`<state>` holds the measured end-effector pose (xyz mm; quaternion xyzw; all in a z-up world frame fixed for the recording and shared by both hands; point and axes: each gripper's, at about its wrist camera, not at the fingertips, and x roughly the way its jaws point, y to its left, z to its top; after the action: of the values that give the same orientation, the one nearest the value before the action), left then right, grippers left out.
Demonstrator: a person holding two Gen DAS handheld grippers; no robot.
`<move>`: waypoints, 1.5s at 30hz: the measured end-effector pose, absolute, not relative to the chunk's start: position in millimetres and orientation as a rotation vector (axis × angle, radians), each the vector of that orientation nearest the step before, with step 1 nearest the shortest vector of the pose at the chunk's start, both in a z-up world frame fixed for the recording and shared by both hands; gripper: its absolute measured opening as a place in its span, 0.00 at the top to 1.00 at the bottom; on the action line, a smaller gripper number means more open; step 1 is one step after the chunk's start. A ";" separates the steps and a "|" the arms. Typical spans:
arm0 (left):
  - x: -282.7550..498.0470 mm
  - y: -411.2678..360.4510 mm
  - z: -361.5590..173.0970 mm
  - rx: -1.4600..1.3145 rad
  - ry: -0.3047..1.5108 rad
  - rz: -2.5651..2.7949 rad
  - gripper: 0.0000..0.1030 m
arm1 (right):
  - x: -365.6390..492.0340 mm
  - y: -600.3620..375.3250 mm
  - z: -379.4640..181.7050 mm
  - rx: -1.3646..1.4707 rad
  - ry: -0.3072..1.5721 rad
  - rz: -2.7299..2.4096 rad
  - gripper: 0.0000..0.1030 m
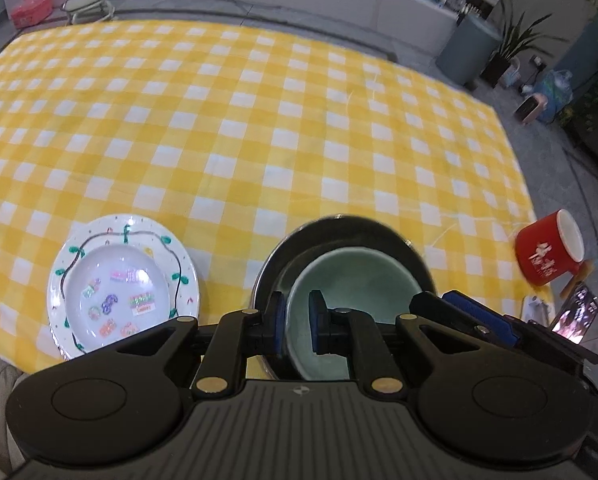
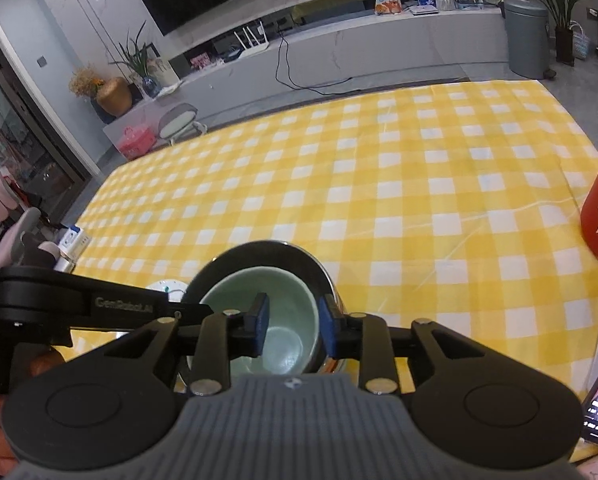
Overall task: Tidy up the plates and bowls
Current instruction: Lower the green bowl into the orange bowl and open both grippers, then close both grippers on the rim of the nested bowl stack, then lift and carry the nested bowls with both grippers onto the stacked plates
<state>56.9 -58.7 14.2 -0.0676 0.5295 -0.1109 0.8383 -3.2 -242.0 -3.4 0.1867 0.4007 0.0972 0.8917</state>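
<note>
With both grippers, left gripper (image 1: 297, 322) and right gripper (image 2: 293, 326), slackly straddling the green bowl (image 1: 351, 304) nested in the steel bowl (image 1: 339, 236) at lower centre, pulling out carelessly could snag its rim and tip it.

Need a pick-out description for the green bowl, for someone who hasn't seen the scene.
Start at the yellow-checked tablecloth and go to its near edge, right of the painted plate. A dark metal bowl sits there; the pale green bowl is nested inside it, the only plain, glazed green piece.
</note>
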 end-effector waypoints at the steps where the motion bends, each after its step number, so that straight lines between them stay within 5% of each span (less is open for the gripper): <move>1: 55.4 -57.5 16.7 -0.145 1.101 -0.247 0.77 | -3.9 -243.5 -3.5 0.394 0.822 0.198 0.66; 10: 39.7 -42.5 27.1 -0.146 0.884 -0.242 0.26 | 1.2 -254.5 -7.7 0.494 0.776 0.140 0.32; 27: 53.1 -25.7 -41.9 -0.412 1.060 -0.217 0.27 | 23.2 -263.9 -79.7 0.877 1.061 0.114 0.31; 35: 60.9 -20.3 -59.9 -0.482 1.135 -0.228 0.36 | 23.8 -267.1 -85.7 0.939 1.078 0.140 0.33; 45: 63.5 -22.9 -61.5 -0.486 1.154 -0.263 0.42 | 19.7 -277.2 -93.6 0.954 1.089 0.111 0.50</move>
<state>63.5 -22.9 -61.5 -0.2267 0.5383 -0.1225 0.8024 19.7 -277.2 -93.6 0.4364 0.4977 0.0508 0.7479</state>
